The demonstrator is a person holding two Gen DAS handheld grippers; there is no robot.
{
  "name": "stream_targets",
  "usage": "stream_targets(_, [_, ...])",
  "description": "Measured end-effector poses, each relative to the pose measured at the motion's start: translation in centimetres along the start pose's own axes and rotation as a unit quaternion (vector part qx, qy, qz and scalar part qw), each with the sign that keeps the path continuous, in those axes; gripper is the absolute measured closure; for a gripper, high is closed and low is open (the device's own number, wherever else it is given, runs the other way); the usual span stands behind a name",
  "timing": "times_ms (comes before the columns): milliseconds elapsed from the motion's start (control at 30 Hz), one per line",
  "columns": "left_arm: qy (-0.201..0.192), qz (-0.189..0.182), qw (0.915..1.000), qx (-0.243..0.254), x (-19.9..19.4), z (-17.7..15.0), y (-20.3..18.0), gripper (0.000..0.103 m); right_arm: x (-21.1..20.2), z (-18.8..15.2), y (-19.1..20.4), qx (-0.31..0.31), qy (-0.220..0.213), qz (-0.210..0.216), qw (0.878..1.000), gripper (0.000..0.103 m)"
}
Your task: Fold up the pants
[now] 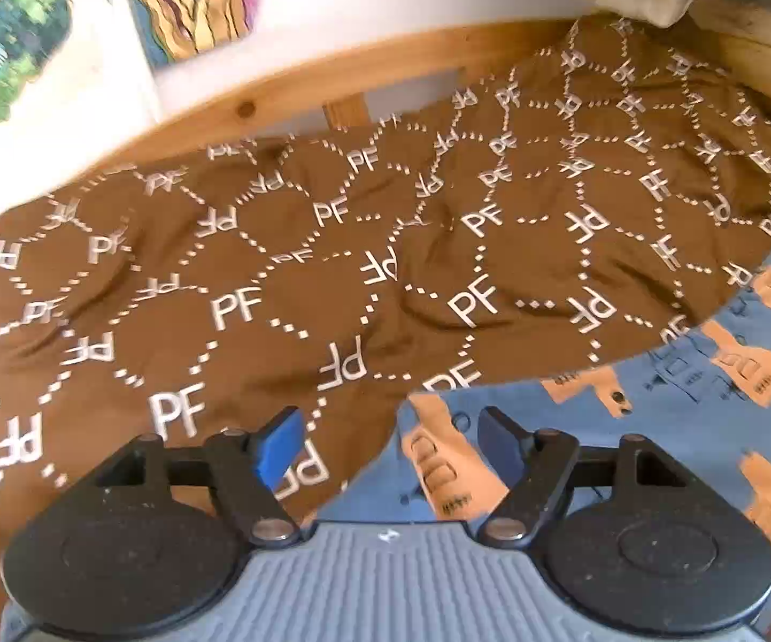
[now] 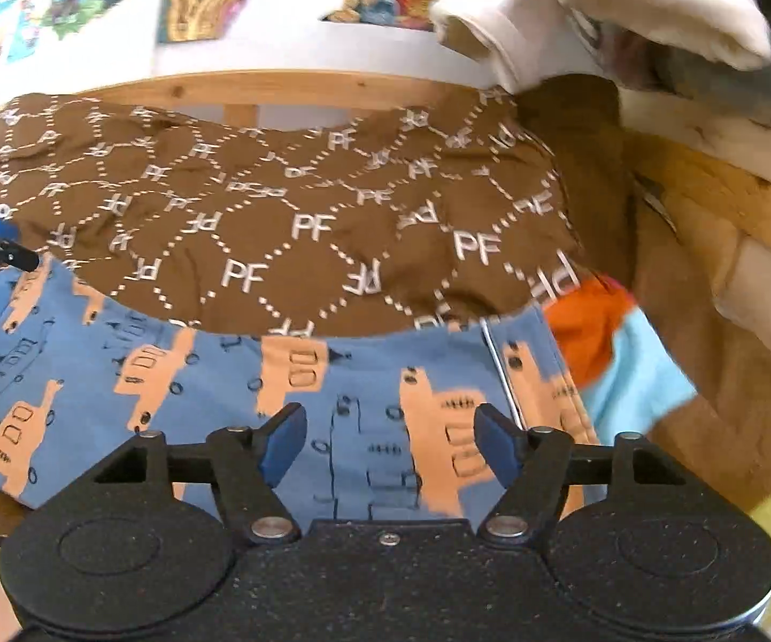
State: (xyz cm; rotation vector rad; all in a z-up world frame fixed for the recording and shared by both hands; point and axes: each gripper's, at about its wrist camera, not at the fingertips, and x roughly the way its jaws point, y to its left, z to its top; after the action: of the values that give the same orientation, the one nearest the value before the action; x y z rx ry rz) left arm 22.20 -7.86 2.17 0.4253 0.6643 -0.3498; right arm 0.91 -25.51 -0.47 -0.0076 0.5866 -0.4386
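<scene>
Both our grippers, left [image 1: 388, 441] and right [image 2: 388, 441], fingers apart, holding nothing. Blue cotton pants with orange truck print [image 2: 225, 385] lie directly under the right fingers, long axis running left-right across lower frame; the left sits at their edge. Beyond, brown PF-patterned fabric [image 1: 278, 267]; furthest, wooden rail [image 2: 278, 86].

1 brown pants [image 2: 289, 224], 2 claws [image 2: 385, 444]

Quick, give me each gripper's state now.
Left gripper: open, holding nothing, above the edge of the blue pants.
Right gripper: open, holding nothing, over the blue pants.
</scene>
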Motion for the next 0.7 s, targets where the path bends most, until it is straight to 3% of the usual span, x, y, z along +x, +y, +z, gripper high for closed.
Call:
stream_targets(100, [0.026,0.028,0.999,0.022,-0.4,-2.2,-0.9,0.026,1.8,-0.1,-1.3,0.008,0.024,0.011,1.0,0.03])
stream_targets(167, [0.063,0.072,0.9946,0.039,0.6,-3.9,-1.0,0.025,3.2,-0.8,-2.5,-0.005,0.032,-0.012,0.999,0.042])
stream_targets(200, [0.072,0.088,0.9926,0.042,1.1,-5.0,-0.6,0.021,3.5,-1.1,-3.2,-0.002,0.026,-0.003,1.0,0.047])
stream_targets(233, [0.059,0.091,0.9937,0.028,0.9,-5.8,0.2,0.01,3.4,-1.2,-4.0,0.012,0.02,0.009,1.0,0.049])
stream_targets(267, [0.06,0.095,0.9937,0.009,0.5,-6.1,1.1,0.007,3.2,-1.1,-4.5,0.025,0.018,0.014,0.999,0.051])
stream_targets(333, [0.07,0.078,0.9944,-0.016,-0.3,-5.6,2.4,0.008,2.3,-0.5,-5.2,0.051,0.008,0.023,0.998,0.047])
stream_targets(400, [0.059,0.079,0.9948,-0.023,-1.8,-4.7,2.3,0.007,0.3,0.0,-5.3,0.07,-0.017,0.012,0.997,0.023])
stream_targets(433, [0.044,0.077,0.9957,-0.026,-2.5,-4.0,1.7,0.006,-0.8,0.0,-5.3,0.078,-0.031,0.014,0.996,0.023])
stream_targets(567, [-0.014,0.006,0.999,-0.041,-3.9,-0.7,-3.0,0.001,-2.2,0.3,-3.8,0.107,-0.033,0.062,0.992,0.024])
stream_targets(700, [-0.041,-0.105,0.9927,-0.042,-2.4,3.3,-10.9,0.001,-2.8,-0.4,-1.5,0.095,-0.028,0.019,0.995,0.024])
